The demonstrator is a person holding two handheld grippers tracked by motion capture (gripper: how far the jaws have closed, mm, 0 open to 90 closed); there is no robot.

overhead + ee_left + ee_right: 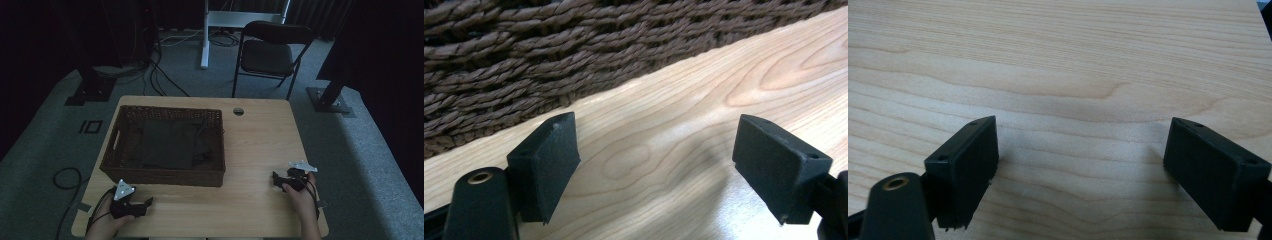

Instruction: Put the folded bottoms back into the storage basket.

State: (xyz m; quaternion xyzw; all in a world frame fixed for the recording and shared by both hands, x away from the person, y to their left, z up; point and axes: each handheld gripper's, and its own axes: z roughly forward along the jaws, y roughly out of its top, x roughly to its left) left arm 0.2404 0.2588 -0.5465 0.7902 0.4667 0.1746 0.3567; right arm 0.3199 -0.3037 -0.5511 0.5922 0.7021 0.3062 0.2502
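A dark brown wicker basket (pixel 162 176) stands on the left half of the light wooden table (pixel 260 145), with a dark cloth (pixel 167 142) lying flat inside it. My left gripper (pixel 145 203) rests low at the table's front left corner, just in front of the basket. In the left gripper view its jaws (pixel 654 150) stand wide apart over bare wood, and the basket's woven wall (pixel 524 60) lies close ahead. My right gripper (pixel 276 179) sits at the front right, apart from the basket. Its jaws (pixel 1080 150) are open over bare tabletop, nothing between them.
A round cable hole (pixel 238 111) lies near the table's far edge. Beyond the table stand a black folding chair (pixel 270 52), a white desk leg (pixel 204 35) and dark stand bases (pixel 330 100). Cables (pixel 67 177) run across the grey carpet at left.
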